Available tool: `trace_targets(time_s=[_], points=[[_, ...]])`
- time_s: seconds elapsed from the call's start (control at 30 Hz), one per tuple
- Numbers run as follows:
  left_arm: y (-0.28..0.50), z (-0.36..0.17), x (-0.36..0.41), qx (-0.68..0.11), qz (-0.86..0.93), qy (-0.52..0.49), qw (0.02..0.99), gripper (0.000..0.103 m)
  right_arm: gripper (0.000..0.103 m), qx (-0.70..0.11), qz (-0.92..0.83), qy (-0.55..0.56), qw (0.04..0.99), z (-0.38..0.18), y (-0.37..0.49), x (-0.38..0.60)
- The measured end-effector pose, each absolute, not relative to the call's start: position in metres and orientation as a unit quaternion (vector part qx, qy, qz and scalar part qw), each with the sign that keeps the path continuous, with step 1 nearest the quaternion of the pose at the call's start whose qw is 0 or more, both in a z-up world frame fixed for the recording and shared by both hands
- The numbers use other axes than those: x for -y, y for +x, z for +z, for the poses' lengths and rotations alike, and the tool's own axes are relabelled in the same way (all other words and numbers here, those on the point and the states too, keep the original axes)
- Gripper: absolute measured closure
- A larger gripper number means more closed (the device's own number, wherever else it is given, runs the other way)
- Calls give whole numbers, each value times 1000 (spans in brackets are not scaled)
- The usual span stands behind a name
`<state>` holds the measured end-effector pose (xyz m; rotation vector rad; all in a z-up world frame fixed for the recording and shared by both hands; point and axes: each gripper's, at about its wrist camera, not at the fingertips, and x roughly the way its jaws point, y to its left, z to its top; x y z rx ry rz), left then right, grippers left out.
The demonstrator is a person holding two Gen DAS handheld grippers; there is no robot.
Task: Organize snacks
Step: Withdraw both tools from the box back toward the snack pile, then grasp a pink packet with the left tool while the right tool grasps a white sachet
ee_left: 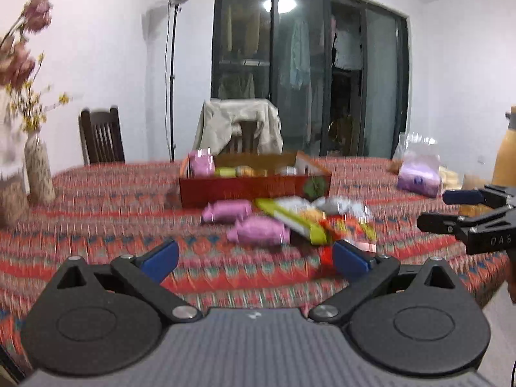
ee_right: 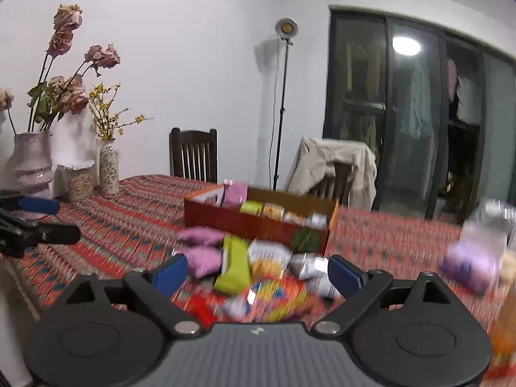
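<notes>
The red box [ee_left: 254, 187] sits in the middle of the patterned tablecloth [ee_left: 96, 213] and serves as the landmark here. To the left of the box, well apart from it, stand the vases of dried flowers [ee_right: 64, 74], which have no part in the job. Inside the box a pink packet [ee_left: 201, 163] stands at its left end, with a few yellow and orange packs in a row beside it. In front of the box lies the loose heap still to be sorted — two pink packets [ee_left: 258, 230], a green-and-yellow pack [ee_right: 233, 266], white wrappers and a red-orange pack nearest the table edge. The left gripper [ee_left: 254, 259] hangs in front of the box on the near side of the heap, its blue-padded jaws spread wide with nothing between them; the right gripper [ee_right: 258, 274] is just right of it, likewise spread wide and empty, the heap showing through its gap. To the right of the box, well apart, lies a purple bag [ee_left: 419, 174]. By my reading this is the approach before a pick — neither hand has hold of a snack yet. The next move calls for singling out one packet from the heap, probably a pink one at its left edge, closing on it alone, then carrying it over the front wall of the box.
</notes>
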<state>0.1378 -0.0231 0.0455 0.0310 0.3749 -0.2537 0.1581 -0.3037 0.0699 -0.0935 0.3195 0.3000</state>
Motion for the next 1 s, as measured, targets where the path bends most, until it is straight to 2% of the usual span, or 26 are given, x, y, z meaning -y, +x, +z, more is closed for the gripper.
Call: trace_targets(time_s=[0.23, 0.57, 0.8, 1.0], points=[[143, 27, 28, -219, -107, 24, 970, 0, 9, -215, 120, -50, 968, 15, 132, 309], [185, 19, 34, -241, -106, 10, 965, 0, 9, -212, 106, -30, 971, 9, 148, 318], [256, 17, 30, -251, -102, -1, 963, 0, 9, -223, 106, -39, 968, 10, 197, 320], [345, 13, 32, -272, -126, 7, 954, 0, 11, -222, 108, -58, 967, 21, 263, 318]])
